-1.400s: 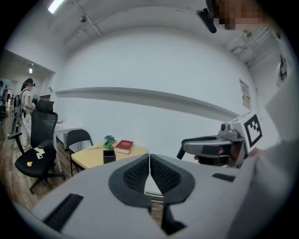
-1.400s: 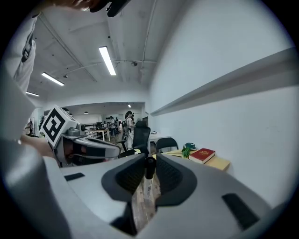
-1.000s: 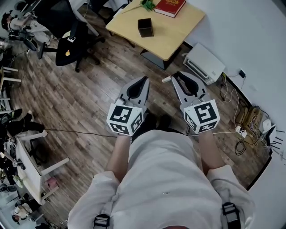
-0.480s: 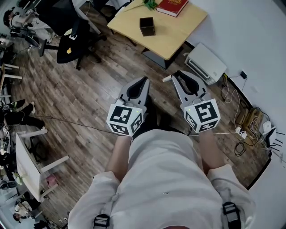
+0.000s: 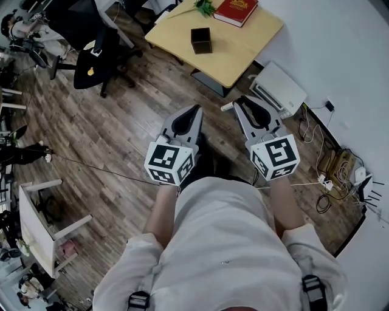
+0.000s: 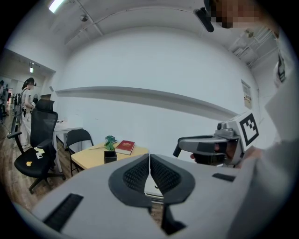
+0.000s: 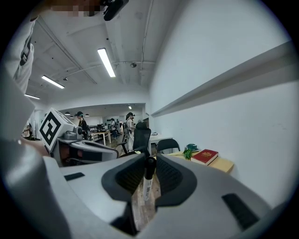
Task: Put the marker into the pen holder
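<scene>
Presently the right gripper (image 5: 245, 103) grips the marker (image 7: 148, 179) crosswise between its pads; the left gripper (image 5: 196, 110) is closed on nothing. The pen holder (image 5: 201, 40) stands on the far table (image 5: 243, 48) (well apart). Advise keeping the grip firm and upending the marker above the opening.

two grippers, left gripper (image 5: 197, 109) and right gripper (image 5: 242, 99). one marker (image 7: 147, 179). one desk (image 5: 243, 44), with one pen holder (image 5: 201, 40) near its middle, one red book (image 5: 237, 10) and one green plant (image 5: 203, 7) at its far edge. two black chairs, an office chair (image 6: 35, 150) and a folding chair (image 6: 78, 139).
</scene>
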The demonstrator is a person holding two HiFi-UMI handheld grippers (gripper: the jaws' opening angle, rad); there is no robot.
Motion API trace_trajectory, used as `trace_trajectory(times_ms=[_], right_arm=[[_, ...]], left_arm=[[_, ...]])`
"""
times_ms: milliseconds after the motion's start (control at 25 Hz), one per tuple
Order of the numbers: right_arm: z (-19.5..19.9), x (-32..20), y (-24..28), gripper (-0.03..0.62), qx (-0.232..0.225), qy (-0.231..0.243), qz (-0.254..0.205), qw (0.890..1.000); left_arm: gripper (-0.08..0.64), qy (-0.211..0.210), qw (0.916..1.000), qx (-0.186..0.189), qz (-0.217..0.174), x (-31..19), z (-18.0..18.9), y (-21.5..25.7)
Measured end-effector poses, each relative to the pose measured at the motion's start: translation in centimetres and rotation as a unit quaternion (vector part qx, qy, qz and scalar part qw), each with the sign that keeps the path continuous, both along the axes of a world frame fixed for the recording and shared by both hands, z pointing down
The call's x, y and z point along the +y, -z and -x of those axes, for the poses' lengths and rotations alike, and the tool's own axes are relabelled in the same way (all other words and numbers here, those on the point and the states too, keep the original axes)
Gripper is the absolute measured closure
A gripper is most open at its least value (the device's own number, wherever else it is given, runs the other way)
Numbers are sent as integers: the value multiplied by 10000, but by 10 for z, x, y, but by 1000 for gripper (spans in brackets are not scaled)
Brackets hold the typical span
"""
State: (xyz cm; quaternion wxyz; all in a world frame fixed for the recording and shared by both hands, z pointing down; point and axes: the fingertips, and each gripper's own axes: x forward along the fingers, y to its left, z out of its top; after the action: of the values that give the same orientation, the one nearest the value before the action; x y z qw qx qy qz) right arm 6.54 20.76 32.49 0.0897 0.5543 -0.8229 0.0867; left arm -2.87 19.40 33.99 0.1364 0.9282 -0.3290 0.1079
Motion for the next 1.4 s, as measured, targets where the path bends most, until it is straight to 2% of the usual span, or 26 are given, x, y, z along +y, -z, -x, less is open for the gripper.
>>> trace_trajectory(times_ms=[920,1400], right_arm=[[1,-120,6,520,221,-198,91,9995],[21,-180,3,520,267,-461,175,9984]], left_arm=[[549,-232,9995,184,142,-120,-4,-3],[549,-476,9982,271,240,-184,17,-6]])
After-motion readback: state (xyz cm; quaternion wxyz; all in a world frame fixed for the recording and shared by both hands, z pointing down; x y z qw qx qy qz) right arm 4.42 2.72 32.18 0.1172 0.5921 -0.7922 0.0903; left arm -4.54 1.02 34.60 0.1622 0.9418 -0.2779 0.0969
